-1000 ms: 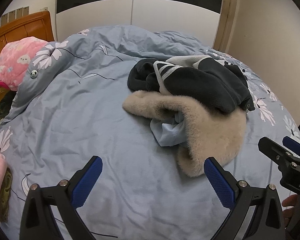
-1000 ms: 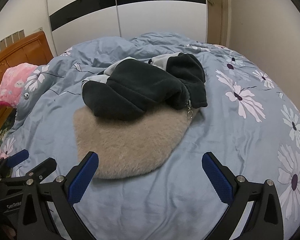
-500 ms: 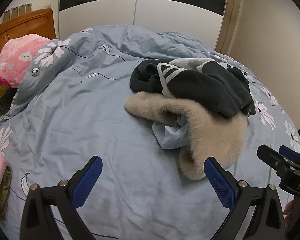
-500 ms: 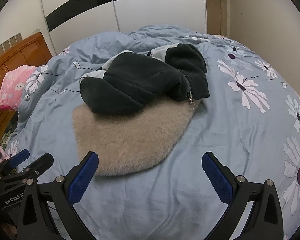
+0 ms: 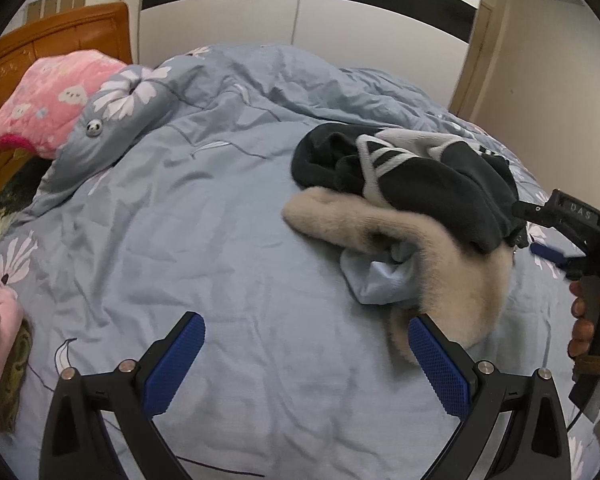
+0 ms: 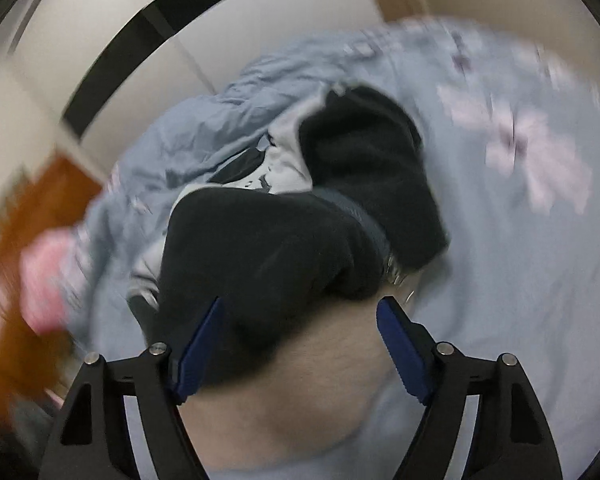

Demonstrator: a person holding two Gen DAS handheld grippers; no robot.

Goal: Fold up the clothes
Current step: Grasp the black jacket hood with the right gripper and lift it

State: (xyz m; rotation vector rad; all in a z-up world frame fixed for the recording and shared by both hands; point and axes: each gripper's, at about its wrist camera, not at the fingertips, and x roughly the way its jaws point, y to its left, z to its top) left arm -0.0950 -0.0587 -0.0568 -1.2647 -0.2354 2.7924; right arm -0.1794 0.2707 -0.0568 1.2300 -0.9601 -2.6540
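- The left gripper [image 5: 306,354] hangs over bare blue duvet [image 5: 220,240] near the bed's near edge, its 2 blue-padded fingers [image 5: 174,362] spread wide and released, gripping nothing.
- The clothes lie in 1 heap toward the right side of the bed: a dark fleece jacket [image 5: 432,184] with 3 white stripes on its sleeve rests on top of a beige fluffy garment [image 5: 452,276], and a pale blue garment [image 5: 380,280] pokes out from under the beige one.
- The stripes carry no readable brand name in the left wrist view.
- The right gripper [image 5: 540,232] shows at the right edge of the left wrist view, pointed into the heap; the letters "DAS" are readable on its black body, and the rest of the word is cut off.
- In the right wrist view, which is blurred, the right gripper [image 6: 300,344] sits directly over the dark fleece jacket [image 6: 268,248], its blue pads [image 6: 198,354] parted with dark fleece and beige fluffy garment [image 6: 300,392] between them; the pads do not visibly pinch the cloth.
- A metal zip pull [image 6: 400,280] glints at the jacket's edge, just beside the right pad.
- A person's hand [image 5: 584,320] grips the right gripper's handle.
- A pink patterned pillow [image 5: 52,100] lies at the bed's far left corner against the wooden headboard [image 5: 52,36]; a white wardrobe [image 5: 300,16] with a black band stands beyond the far edge.
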